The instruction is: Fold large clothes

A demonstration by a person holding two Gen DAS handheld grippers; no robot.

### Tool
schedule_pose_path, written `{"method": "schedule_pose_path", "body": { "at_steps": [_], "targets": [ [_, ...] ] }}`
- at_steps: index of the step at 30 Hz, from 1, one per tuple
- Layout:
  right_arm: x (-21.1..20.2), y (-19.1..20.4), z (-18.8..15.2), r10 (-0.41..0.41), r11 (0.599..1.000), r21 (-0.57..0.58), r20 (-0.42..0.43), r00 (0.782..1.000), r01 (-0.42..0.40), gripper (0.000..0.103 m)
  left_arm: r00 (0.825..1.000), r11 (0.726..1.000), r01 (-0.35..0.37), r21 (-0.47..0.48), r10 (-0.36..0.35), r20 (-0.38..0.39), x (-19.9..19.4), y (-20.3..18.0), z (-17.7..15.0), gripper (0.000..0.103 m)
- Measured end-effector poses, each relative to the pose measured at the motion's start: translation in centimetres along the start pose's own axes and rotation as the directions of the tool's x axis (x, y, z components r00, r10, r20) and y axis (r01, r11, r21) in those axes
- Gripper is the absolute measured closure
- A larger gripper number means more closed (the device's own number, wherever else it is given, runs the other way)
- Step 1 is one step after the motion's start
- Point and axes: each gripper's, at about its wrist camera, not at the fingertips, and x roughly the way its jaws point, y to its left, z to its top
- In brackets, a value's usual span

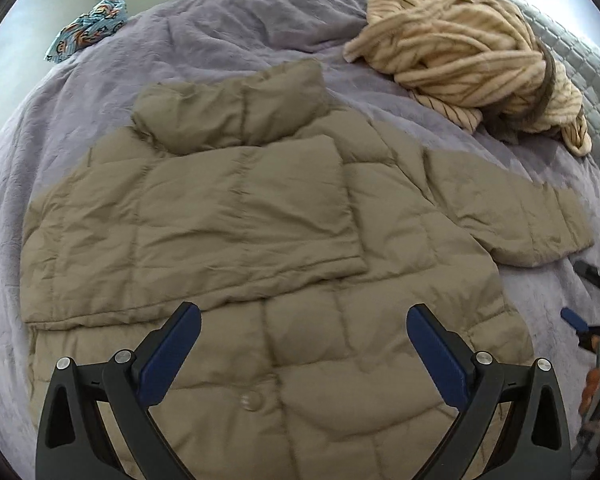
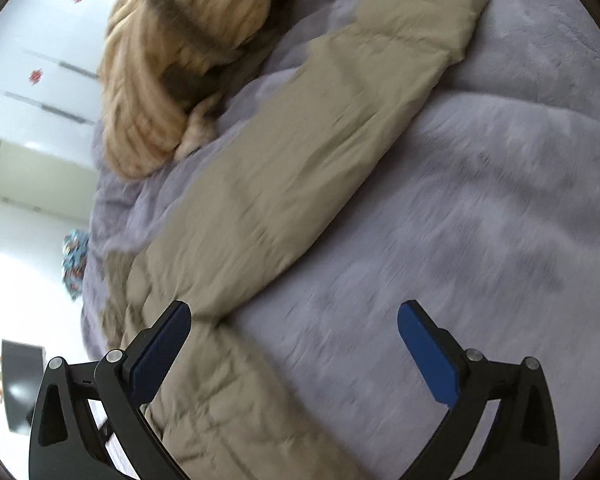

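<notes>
A khaki puffer jacket (image 1: pixel 236 216) lies flat on the lavender bed cover (image 1: pixel 100 92), collar away from me. Its left sleeve is folded across the chest; its right sleeve (image 1: pixel 512 208) stretches out to the right. My left gripper (image 1: pixel 304 332) is open and empty above the jacket's lower front. In the right wrist view the outstretched sleeve (image 2: pixel 300 160) runs diagonally away. My right gripper (image 2: pixel 294 334) is open and empty beside the sleeve's near end, over the cover (image 2: pixel 480 220). The right gripper also shows at the right edge of the left wrist view (image 1: pixel 584 328).
A bundled beige striped fluffy garment (image 1: pixel 468 68) lies at the far right of the bed, also in the right wrist view (image 2: pixel 172 80). A blue patterned cloth (image 1: pixel 88 28) sits at the far left edge. A grey quilted headboard (image 1: pixel 580 72) borders the right side.
</notes>
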Motion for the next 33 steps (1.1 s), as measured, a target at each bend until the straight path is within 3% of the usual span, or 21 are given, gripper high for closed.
{"method": "schedule_pose_path", "body": {
  "at_steps": [6,13,15,17,19,20,24,27,30,33],
  "targets": [
    [2.0,-3.8,5.3,0.142,0.97,0.199,0.005,0.99,-0.14,0.0,0.999,0.999,0.031,-0.007,-0.031,-0.024,0.7,-2.0,0.3,0.0],
    [4.3,-6.4,9.6,0.304,0.865,0.388,0.099,0.948,-0.318,0.003,1.0,0.998,0.022,0.063,-0.022,-0.009,0.7,-3.4,1.3,0.0],
    [4.7,-6.5,10.4,0.318,0.836,0.433,0.12,0.94,-0.338,0.021,1.0,0.998,0.015,0.063,-0.015,0.0,0.6,-3.2,1.8,0.0],
    [5.2,-6.7,10.7,0.306,0.817,0.485,0.097,0.947,-0.313,0.071,1.0,0.999,0.017,0.033,-0.017,0.001,0.5,-2.5,2.2,0.0],
    [6.2,-6.8,10.8,0.363,0.768,0.54,0.077,0.929,-0.345,0.091,1.0,1.0,0.013,0.003,-0.013,0.002,0.5,-1.7,2.6,0.0],
    [6.0,-6.6,10.8,0.385,0.762,0.534,0.082,0.919,-0.367,0.094,1.0,1.0,0.007,-0.006,-0.007,0.005,0.5,-1.3,2.7,0.0],
    [4.1,-1.9,11.6,0.358,0.867,0.348,0.066,0.931,-0.358,0.095,0.999,0.998,-0.043,-0.038,0.044,0.026,0.0,0.9,3.2,0.0],
    [1.7,4.8,11.7,0.348,0.928,0.126,0.05,0.936,-0.351,0.095,0.995,0.995,-0.082,-0.059,0.085,0.045,-0.4,2.9,3.5,0.0],
    [0.5,12.4,10.1,0.349,0.934,-0.092,0.025,0.937,-0.346,0.095,0.99,0.989,-0.125,-0.083,0.13,0.058,-0.7,4.9,3.8,0.0],
    [0.8,20.3,6.8,0.335,0.89,-0.323,-0.019,0.942,-0.323,0.095,0.984,0.98,-0.156,-0.127,0.165,0.063,-0.9,7.1,3.9,0.0]
  ]
}}
